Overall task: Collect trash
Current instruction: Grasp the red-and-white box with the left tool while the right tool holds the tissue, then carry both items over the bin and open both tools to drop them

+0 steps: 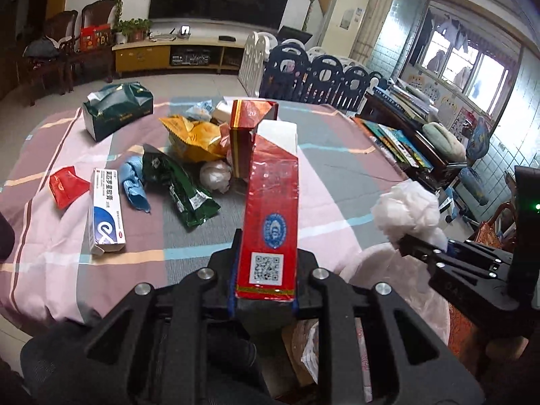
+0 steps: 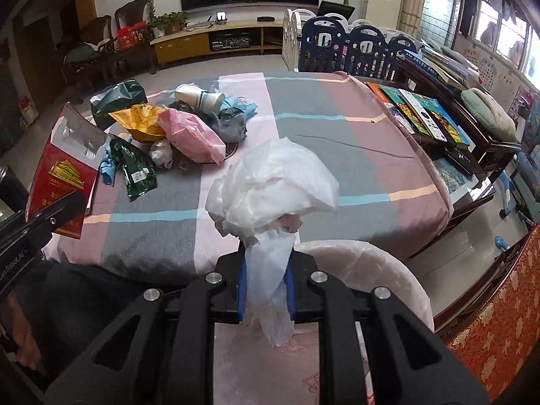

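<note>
My left gripper [image 1: 265,271] is shut on a long red carton [image 1: 271,209], held above the near edge of the table; the carton also shows in the right wrist view [image 2: 59,172]. My right gripper [image 2: 266,285] is shut on a crumpled white tissue wad [image 2: 273,189], held over a bin lined with a pink bag [image 2: 381,260]. The wad also shows in the left wrist view [image 1: 410,211]. More trash lies on the table: a yellow bag [image 1: 194,138], a green packet [image 1: 184,187], a blue glove [image 1: 135,180], a white-blue ointment box [image 1: 106,209], a red wrapper [image 1: 67,185].
The table has a pink, grey and blue checked cloth [image 2: 337,141]. A green tissue pack [image 1: 116,109] lies at its far left. A second red box [image 1: 249,135] stands behind the carton. A pink bag [image 2: 192,136] and paper cup [image 2: 199,98] lie in the pile. Books [image 2: 418,111] lie to the right.
</note>
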Demonstrator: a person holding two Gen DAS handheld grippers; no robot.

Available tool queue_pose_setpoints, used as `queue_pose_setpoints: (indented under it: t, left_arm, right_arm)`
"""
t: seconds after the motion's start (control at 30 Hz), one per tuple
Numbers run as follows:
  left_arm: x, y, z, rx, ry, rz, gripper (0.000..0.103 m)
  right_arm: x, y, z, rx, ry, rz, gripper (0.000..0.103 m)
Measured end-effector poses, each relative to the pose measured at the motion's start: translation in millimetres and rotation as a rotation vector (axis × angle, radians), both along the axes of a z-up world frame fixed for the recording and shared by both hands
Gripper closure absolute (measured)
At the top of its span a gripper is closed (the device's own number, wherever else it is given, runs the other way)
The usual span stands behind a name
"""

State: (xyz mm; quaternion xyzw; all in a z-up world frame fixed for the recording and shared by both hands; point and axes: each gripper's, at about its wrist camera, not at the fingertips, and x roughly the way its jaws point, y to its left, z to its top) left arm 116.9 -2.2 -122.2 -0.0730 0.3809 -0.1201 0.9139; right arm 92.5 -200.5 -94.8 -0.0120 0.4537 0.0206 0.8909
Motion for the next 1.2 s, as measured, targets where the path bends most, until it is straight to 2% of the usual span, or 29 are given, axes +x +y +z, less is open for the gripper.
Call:
queue_pose_setpoints:
  t: [0.23, 0.63, 0.8, 0.93, 1.03, 1.2]
  left_arm:
    - [-21.8, -4.8, 23.0, -0.024, -0.045, -0.020, 0.080]
    - [-41.1, -25.5, 36.9, -0.061, -0.055, -0.098, 0.080]
    - [-45.6, -41.8, 37.4, -0.076, -0.035, -0.157, 0.080]
    - [-51.1, -76.9, 25.8, -0.081, 0.027, -0.273, 0.080]
    - [-58.1, -106.2, 14.4, -0.070, 0.070, -0.370, 0.080]
    - [-68.0, -138.2, -5.2, -0.054, 0.134, -0.470, 0.080]
  right_arm:
    - [-10.3, 5.0, 23.6, -0.002, -0.063, 0.024, 0.084]
    - [-31.1, -22.9, 49.5, 0.018, -0.109, -0.027, 0.084]
    - [-42.0, -28.7, 51.9, -0.033, -0.110, -0.017, 0.084]
    - [-63.7, -46.5, 47.5, -0.169, -0.114, -0.019, 0.084]
    - [-68.9, -74.3, 42.9, -0.130, -0.084, -0.076, 0.084]
    - [-67.9, -116.5, 25.6, -0.042, 0.022, -0.187, 0.084]
